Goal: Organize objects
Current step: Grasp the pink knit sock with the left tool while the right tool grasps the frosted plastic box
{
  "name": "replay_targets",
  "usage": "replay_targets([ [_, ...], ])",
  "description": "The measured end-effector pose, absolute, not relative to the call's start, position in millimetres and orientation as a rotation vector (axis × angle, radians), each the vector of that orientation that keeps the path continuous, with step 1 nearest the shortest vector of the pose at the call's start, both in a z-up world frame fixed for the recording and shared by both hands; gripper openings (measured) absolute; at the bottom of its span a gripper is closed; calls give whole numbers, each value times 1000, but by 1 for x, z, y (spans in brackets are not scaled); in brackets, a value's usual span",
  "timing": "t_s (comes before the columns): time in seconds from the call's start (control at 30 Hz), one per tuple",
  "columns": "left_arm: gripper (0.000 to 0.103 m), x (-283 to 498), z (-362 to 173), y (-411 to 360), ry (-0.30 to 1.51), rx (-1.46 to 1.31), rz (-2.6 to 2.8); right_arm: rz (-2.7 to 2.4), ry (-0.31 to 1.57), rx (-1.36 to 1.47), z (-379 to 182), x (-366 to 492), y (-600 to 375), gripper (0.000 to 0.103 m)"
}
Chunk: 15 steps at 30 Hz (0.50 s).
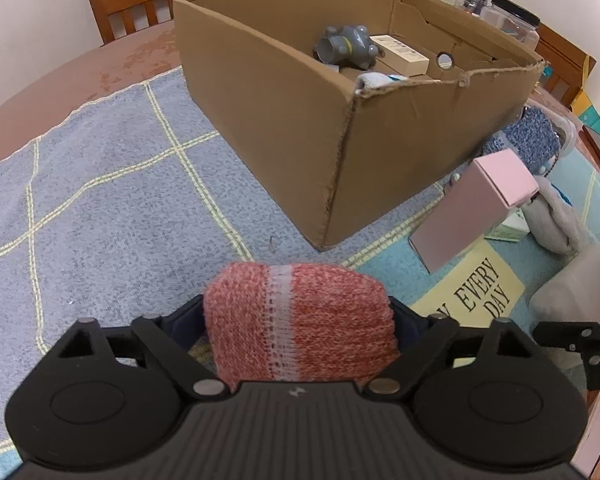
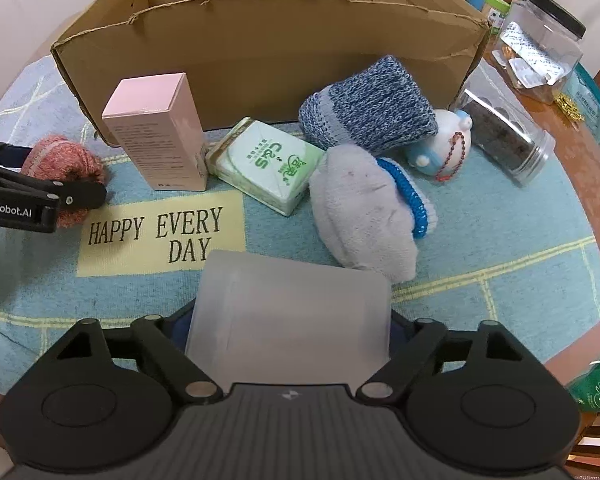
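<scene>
The red knitted sock roll (image 1: 300, 324) sits between the jaws of the left gripper (image 1: 298, 320), which pinch it from both sides just above the blue checked cloth (image 1: 100, 184). The frosted plastic box (image 2: 290, 316) is likewise clamped between the jaws of the right gripper (image 2: 290, 320), low over the cloth near its "HAPPY EVERY DAY" patch (image 2: 160, 232). In the right wrist view, at 12 o'clock from that box lie a grey sock (image 2: 360, 208), a blue knitted sock (image 2: 368, 104), a green-and-white packet (image 2: 268, 164) and an upright pink carton (image 2: 160, 136). Behind them stands the big cardboard box (image 2: 260, 40), which in the left wrist view holds a grey toy (image 1: 348, 44) and a cream carton (image 1: 400, 54). A clear jar (image 2: 508, 136) lies on its side at 2 o'clock.
</scene>
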<state>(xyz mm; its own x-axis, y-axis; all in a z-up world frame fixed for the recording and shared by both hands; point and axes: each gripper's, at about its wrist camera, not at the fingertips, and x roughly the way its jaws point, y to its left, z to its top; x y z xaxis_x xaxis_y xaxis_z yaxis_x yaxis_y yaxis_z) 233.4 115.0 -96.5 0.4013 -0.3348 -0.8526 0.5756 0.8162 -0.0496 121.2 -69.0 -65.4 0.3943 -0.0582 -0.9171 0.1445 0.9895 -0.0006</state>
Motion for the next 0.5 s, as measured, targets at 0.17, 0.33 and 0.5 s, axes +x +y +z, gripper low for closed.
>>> replay_targets([
  [0.17, 83, 233, -95, 119, 1003, 259, -608, -109, 1175, 89, -63, 119, -69, 89],
  [0.33, 79, 233, -91, 121, 1005, 265, -622, -89, 1173, 80, -57, 116, -69, 89],
  [0.5, 75, 234, -86, 123, 1017, 282, -644, -63, 1171, 86, -47, 114, -71, 89],
])
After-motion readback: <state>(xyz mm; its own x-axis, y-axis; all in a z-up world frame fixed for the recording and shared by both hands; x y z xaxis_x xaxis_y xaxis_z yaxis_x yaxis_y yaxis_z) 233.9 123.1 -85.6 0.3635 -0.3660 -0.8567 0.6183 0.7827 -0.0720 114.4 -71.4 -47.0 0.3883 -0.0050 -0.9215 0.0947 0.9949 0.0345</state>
